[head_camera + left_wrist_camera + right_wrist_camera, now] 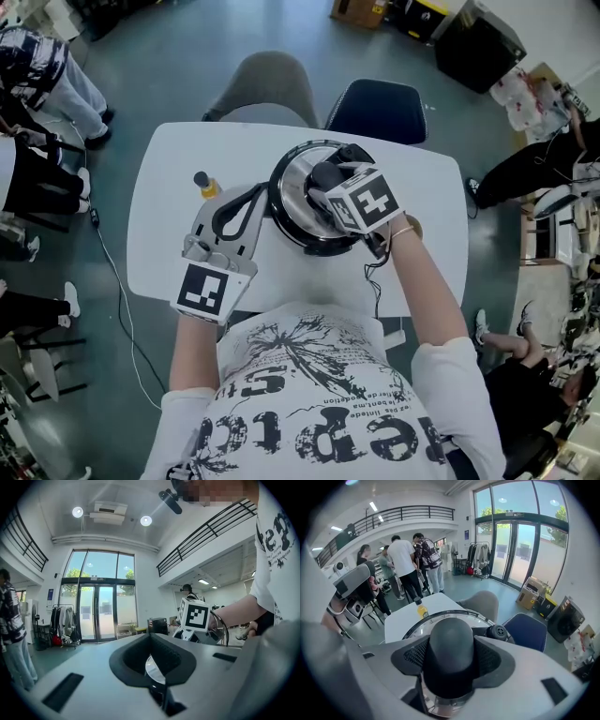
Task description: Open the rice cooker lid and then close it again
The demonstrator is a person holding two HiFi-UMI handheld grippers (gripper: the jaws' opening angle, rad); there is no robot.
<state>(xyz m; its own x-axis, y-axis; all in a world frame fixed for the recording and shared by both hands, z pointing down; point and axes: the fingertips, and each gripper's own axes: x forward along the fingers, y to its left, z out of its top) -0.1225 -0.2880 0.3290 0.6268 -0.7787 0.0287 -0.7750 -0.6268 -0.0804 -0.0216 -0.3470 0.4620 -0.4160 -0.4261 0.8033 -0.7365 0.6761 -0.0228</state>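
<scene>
A black rice cooker [314, 246] stands in the middle of the white table [159, 244]. Its glass lid [295, 192] has a steel rim and a black knob [451, 653]. My right gripper [451, 663] reaches down from the right, shut on that knob [326, 175]. Whether the lid rests fully on the pot I cannot tell. My left gripper [246, 202] lies level at the cooker's left side. In the left gripper view its black pads [173, 660] are closed on a thin shiny edge [152, 667] of the cooker.
A small yellow bottle [206, 185] stands on the table left of the cooker, close to my left gripper. The cooker's cable [375, 281] hangs off the near edge. A grey chair [272, 89] and a dark blue chair [377, 108] stand behind the table. People [405, 562] stand beyond.
</scene>
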